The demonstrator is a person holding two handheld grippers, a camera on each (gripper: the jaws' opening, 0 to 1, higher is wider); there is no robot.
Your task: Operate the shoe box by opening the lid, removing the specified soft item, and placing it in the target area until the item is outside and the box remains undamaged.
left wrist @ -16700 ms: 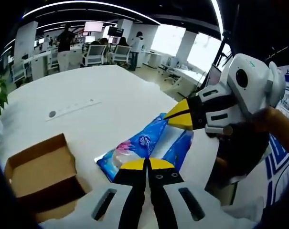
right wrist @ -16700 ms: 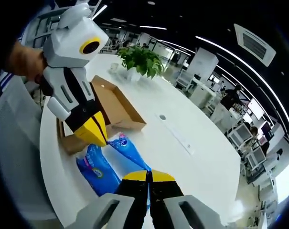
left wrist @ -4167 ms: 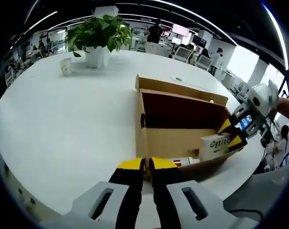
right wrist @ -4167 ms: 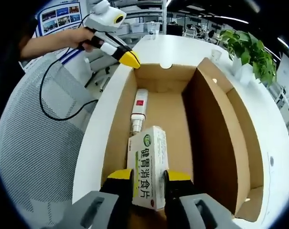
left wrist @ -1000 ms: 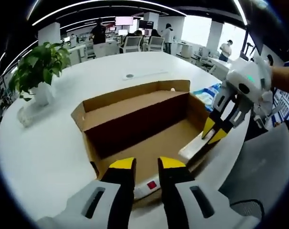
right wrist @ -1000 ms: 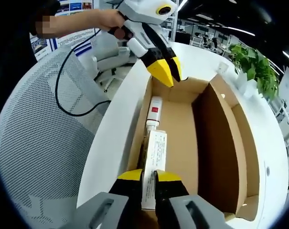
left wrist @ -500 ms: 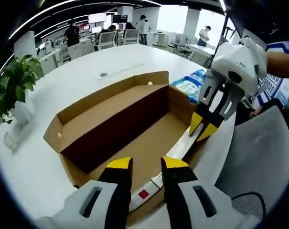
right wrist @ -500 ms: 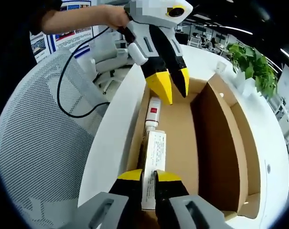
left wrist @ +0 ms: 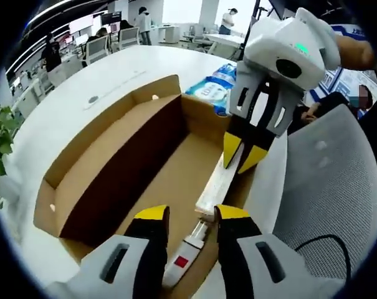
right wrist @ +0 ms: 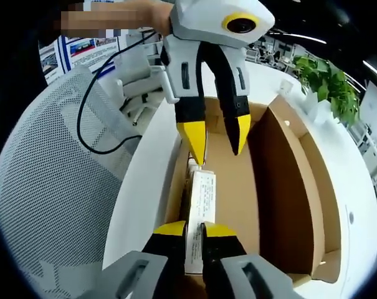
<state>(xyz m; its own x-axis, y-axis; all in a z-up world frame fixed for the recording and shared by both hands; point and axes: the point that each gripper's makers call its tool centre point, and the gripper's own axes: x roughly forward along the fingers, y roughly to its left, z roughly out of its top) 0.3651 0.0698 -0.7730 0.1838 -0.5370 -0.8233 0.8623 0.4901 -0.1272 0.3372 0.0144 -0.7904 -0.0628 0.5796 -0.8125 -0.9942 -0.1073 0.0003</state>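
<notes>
My left gripper [left wrist: 187,215] hangs spread over the near end of the open box [left wrist: 107,156], its tips either side of a white tube [left wrist: 183,256] with a red label that lies along the box's side wall. Just past it, a white carton [left wrist: 220,180] lies end to end with the tube, its long axis running along the same wall. My right gripper [right wrist: 194,229] pinches that carton [right wrist: 199,205] at its end. Beyond the box, a blue soft pack [left wrist: 216,87] lies on the white table [left wrist: 113,68], outside.
</notes>
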